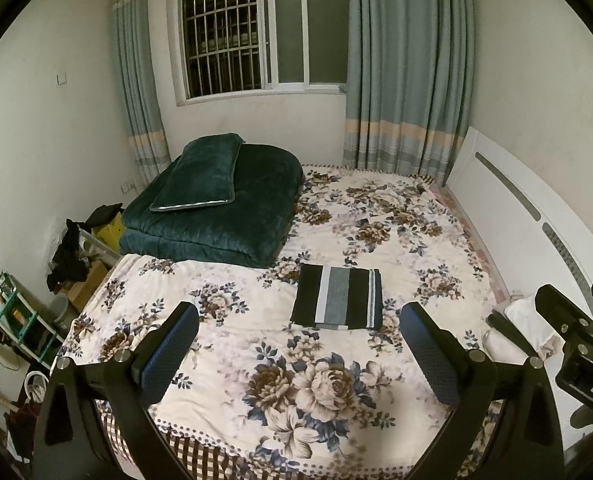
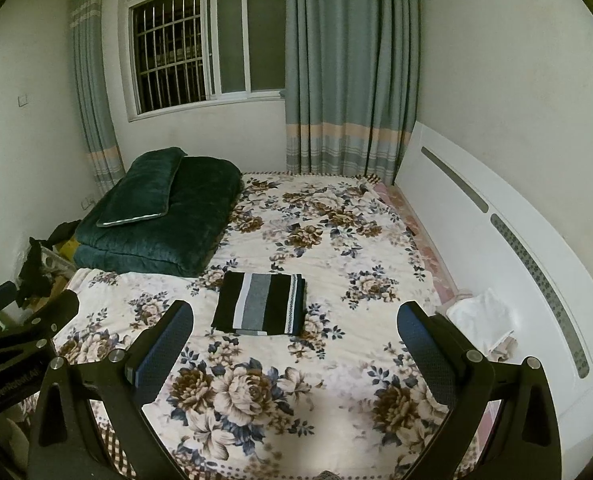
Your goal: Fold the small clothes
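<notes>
A small bedroom with pale walls holds a bed (image 1: 396,248) dressed in a cream floral blanket (image 1: 256,360). Behind the bed a barred window (image 1: 256,32) is flanked by grey-blue curtains (image 1: 408,72), and a white headboard (image 1: 508,216) runs along the bed's right side.

The task's thing, a folded garment (image 1: 337,297) striped black, white and grey, lies flat on the blanket near the middle of the bed, folded into a neat rectangle. Nothing touches it. Beyond the garment, toward the bed's far left corner, sits a folded dark green quilt (image 1: 224,216) with a matching pillow (image 1: 198,174) tilted on top. Right of the garment, against the headboard, lies a white cloth (image 1: 530,320).

The left tool (image 1: 298,336) hangs above the near edge of the bed, short of the garment, its two fingers spread wide and holding nothing. The right tool (image 2: 295,332) hovers likewise on the near side of the garment, fingers spread wide and empty. The two tools are side by side: each one's black frame shows at the edge of the other's view.

Left of the bed, down on the floor, a cluttered shelf (image 1: 12,312) stands by the wall, with dark clothes (image 1: 70,256) heaped over boxes near the quilt's corner.
</notes>
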The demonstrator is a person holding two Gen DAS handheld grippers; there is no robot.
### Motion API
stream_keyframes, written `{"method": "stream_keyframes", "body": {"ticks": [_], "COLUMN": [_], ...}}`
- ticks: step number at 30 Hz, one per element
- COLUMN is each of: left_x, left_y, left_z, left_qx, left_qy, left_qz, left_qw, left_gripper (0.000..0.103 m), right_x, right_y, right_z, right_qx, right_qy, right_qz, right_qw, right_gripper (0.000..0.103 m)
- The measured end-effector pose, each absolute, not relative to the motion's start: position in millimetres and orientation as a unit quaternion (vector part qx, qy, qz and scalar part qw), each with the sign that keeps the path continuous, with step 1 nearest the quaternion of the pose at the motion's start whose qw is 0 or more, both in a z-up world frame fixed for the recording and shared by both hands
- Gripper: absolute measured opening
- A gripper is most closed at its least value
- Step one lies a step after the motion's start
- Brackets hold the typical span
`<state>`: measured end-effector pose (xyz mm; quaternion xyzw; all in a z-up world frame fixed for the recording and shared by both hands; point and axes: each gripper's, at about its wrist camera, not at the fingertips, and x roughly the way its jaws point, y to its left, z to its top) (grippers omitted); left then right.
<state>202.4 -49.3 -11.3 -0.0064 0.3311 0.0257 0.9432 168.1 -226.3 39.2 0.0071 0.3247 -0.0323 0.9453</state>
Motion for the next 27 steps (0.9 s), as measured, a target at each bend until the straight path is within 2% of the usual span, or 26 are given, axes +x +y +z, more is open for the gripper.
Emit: {"method": "stream_keyframes", "body": {"ticks": [6,11,14,17,23,27], "left_x": [210,234,252,266,273,271], "left_y": [-38,-28,-24,-21,-20,-24], "left_z": [-34,-83,-134,-211,-411,-521], "left_qx": [-0.005,-0.002,0.002,0.006,0.015,0.044], "left_qy": [0.351,0.391,0.422,0.452,0.519,0.535], "left_qz": [0.034,0.029,0.02,0.012,0.025,0.039], "left_qw": [0.936,0.92,0.906,0.892,0.854,0.843], "left_gripper": [0.103,0.103,0.103,0.103,0.103,0.103], "right_x": [174,191,205,219,223,219], "right_y": [-235,-238,-241,-242,-238,-230], "right_z": [15,-48,-123,-222,-447,-565], "right_qx": [0.037,0.059,0.062,0.063,0.054,0.055], "right_qy": [0.346,0.388,0.43,0.478,0.538,0.543], "right_qz": [-0.036,-0.061,-0.088,-0.103,-0.132,-0.125], "right_qw": [0.937,0.918,0.897,0.87,0.831,0.828], "right_gripper": [0.103,0.103,0.103,0.103,0.103,0.103]}}
